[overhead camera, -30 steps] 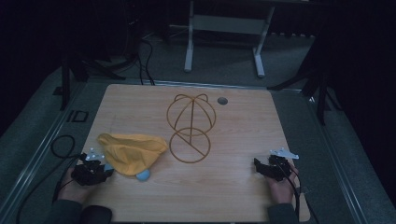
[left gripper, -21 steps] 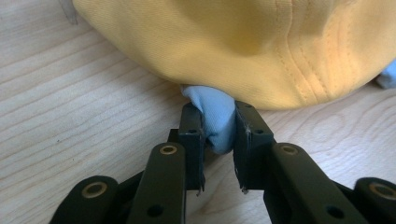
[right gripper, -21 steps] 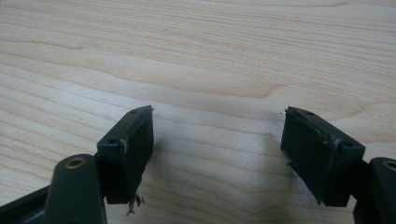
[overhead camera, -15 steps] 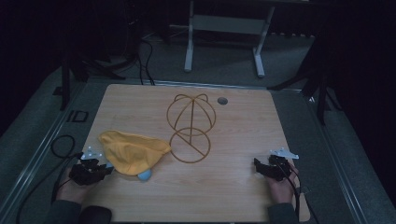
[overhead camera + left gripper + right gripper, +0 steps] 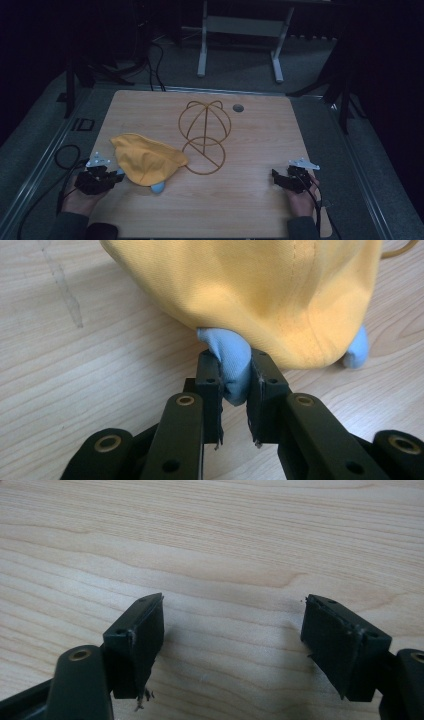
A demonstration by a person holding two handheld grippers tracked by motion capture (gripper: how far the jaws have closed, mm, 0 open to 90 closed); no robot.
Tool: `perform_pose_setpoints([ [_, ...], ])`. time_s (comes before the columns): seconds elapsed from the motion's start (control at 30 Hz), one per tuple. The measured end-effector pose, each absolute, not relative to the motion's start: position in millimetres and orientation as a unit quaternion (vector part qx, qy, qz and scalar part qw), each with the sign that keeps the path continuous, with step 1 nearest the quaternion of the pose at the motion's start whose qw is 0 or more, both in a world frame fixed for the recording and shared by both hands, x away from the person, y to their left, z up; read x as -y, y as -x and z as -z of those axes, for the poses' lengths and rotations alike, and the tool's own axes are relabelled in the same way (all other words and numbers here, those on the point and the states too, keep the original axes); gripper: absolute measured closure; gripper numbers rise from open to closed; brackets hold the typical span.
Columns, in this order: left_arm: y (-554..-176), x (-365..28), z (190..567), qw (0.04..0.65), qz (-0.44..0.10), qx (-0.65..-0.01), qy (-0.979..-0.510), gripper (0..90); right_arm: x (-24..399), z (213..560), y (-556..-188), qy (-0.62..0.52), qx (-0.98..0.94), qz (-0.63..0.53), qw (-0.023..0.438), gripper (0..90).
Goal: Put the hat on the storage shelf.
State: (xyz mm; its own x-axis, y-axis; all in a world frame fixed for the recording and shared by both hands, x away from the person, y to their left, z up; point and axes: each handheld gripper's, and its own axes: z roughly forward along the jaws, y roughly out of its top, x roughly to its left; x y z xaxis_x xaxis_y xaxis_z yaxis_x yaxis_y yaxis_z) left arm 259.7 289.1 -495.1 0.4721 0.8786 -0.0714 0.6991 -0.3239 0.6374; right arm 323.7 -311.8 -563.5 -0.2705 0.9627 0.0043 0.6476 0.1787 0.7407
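A yellow cap (image 5: 147, 160) lies at the front left of the wooden table (image 5: 250, 215), with light blue parts (image 5: 158, 188) showing under its near edge. My left gripper (image 5: 116, 176) is at the cap's left edge. In the left gripper view its jaws (image 5: 235, 372) have just been closing and now pinch a light blue fold (image 5: 231, 360) under the yellow cloth (image 5: 260, 290). My right gripper (image 5: 276, 177) rests at the front right, open, with bare wood between its jaws (image 5: 232, 610). A gold wire cap frame (image 5: 204, 135) stands mid-table.
A small round grommet (image 5: 238, 107) sits near the table's far edge. A second light blue bit (image 5: 356, 350) pokes out to the right of the held fold. Cables trail from both grippers off the front corners. Metal stand legs (image 5: 240, 45) are on the floor beyond the table.
My left gripper has risen a little, lifting the cap's near edge, and the cap has bunched up slightly. The right gripper has stayed put.
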Motion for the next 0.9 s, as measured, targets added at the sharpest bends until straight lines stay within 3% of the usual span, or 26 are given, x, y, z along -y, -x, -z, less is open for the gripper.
perform_pose_setpoints([
  [0.47, -263.5, -279.2, 463.8, 0.375, -0.130, -0.480, -0.782, 78.5, 310.5, 563.4, -327.2, -0.552, -0.729, -0.324, 0.243, 25.1],
  [0.9, -266.4, -261.1, 423.2, 0.418, -0.167, -0.461, -0.764, 78.8, 308.9, 563.4, -329.5, -0.551, -0.730, -0.324, 0.242, 25.1],
])
